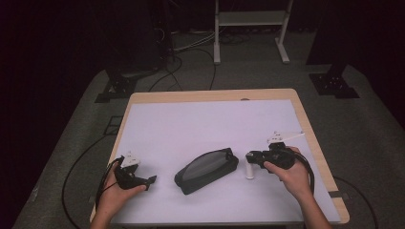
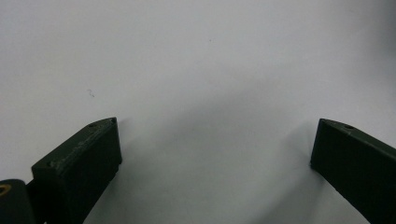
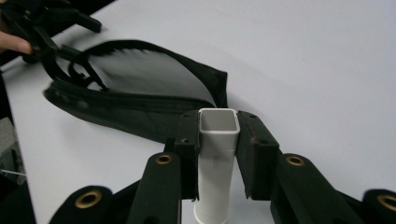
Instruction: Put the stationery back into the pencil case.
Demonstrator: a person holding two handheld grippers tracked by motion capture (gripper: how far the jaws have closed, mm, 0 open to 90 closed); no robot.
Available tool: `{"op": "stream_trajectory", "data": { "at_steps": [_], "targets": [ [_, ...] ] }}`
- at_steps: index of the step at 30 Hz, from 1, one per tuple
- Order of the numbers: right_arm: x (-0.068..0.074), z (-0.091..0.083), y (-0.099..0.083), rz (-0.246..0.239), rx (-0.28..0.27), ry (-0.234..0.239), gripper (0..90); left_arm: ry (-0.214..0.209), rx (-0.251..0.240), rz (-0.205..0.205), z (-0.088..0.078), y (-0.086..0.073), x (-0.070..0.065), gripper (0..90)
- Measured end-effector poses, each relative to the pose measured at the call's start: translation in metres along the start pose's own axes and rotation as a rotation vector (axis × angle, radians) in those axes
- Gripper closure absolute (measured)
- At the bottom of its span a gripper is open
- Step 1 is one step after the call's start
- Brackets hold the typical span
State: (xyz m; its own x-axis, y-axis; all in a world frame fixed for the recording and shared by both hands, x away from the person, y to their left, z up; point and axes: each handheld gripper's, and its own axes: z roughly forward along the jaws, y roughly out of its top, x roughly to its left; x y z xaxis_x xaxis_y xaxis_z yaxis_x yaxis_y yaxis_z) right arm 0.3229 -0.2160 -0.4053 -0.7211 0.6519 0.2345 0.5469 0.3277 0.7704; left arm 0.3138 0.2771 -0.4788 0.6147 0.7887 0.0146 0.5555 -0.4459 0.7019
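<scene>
Right tongs (image 3: 218, 140) are clamping a rigid, light-looking white square plastic tube (image 3: 215, 163) mid-frame; left tongs (image 2: 215, 154) are gaping, empty.

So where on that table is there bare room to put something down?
The whole far half of the table, beyond the black pouch, is bare, and so is the stretch between the left tool and the pouch. It is crowded where the right tool grips a white tube beside the pouch.
</scene>
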Motion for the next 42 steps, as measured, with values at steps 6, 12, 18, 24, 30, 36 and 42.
{"op": "stream_trajectory", "data": {
  "at_steps": [6, 12, 18, 24, 30, 36, 42],
  "targets": [
    [0.007, -0.012, 0.007, -0.017, -0.053, 0.018, 70.3, 0.000, 0.000, 0.000, 0.000, 0.000, 0.000, 0.8],
    [0.014, -0.018, 0.013, -0.039, -0.088, 0.027, 70.2, 0.000, 0.000, -0.001, 0.000, 0.000, 0.000, 0.9],
    [0.020, -0.023, 0.020, -0.056, -0.113, 0.037, 70.2, 0.000, 0.000, 0.000, 0.000, 0.000, 0.000, 0.8],
    [0.027, -0.022, 0.030, -0.081, -0.137, 0.050, 70.2, 0.000, -0.004, -0.005, 0.000, 0.000, 0.000, 0.8],
    [0.034, -0.020, 0.040, -0.100, -0.153, 0.062, 70.2, 0.001, -0.004, -0.001, 0.000, 0.000, 0.000, 0.8],
    [0.038, -0.015, 0.045, -0.116, -0.159, 0.070, 70.2, 0.001, -0.003, -0.001, 0.000, 0.000, 0.000, 0.9],
    [0.042, -0.010, 0.050, -0.122, -0.164, 0.082, 70.2, 0.000, -0.002, -0.004, 0.000, 0.000, 0.000, 0.8]
  ]
}}
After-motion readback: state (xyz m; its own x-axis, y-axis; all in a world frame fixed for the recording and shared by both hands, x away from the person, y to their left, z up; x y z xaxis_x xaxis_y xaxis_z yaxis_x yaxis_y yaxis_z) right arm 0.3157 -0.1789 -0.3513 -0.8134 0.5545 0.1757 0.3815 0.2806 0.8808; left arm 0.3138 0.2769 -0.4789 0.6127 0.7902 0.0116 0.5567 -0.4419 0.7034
